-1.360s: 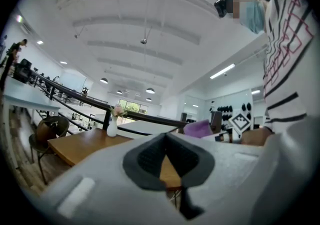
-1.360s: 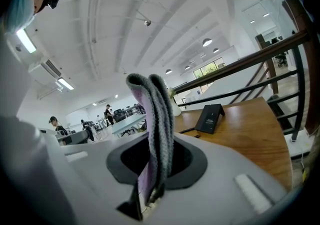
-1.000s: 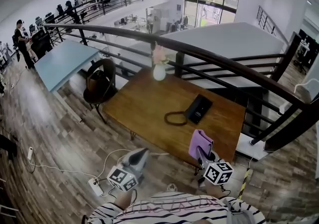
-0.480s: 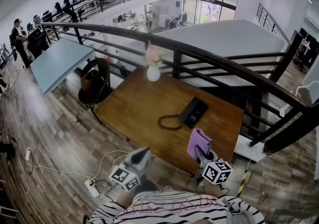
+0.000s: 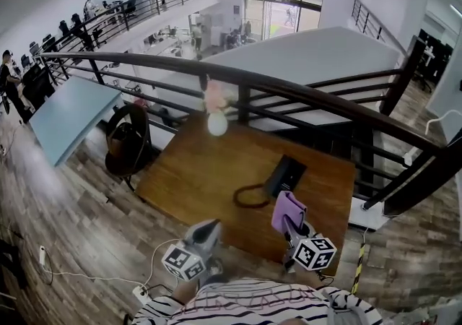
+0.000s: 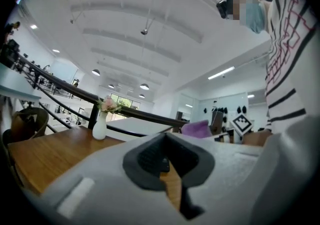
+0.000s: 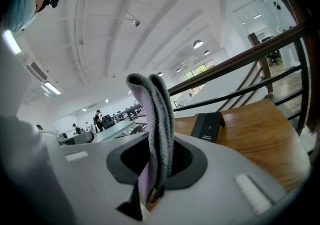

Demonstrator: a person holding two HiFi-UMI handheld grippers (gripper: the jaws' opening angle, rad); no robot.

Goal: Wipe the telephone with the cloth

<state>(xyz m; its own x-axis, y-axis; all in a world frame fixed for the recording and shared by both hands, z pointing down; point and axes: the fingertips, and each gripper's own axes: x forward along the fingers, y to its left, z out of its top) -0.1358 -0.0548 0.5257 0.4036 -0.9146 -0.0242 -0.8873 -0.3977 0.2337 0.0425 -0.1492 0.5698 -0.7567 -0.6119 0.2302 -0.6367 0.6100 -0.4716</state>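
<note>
Right gripper (image 5: pixel 291 225): pinches cloth (image 5: pixel 287 208). Telephone (image 5: pixel 286 175): now nearer, just ahead of it, untouched; wiping likely imminent. Left gripper (image 5: pixel 211 225): jaws pressed together, empty.

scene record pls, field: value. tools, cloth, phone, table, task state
left tool: shut, nothing between the jaws, by the table's near edge
right tool: shut on the cloth, above the near edge
cloth: purple, folded, standing up out of the jaws, apart from the telephone
telephone: black, lying flat on the table, cord looped beside it
table: wooden, white vase with flowers at the far edge
task state: cloth in hand, wiping not yet begun
</note>
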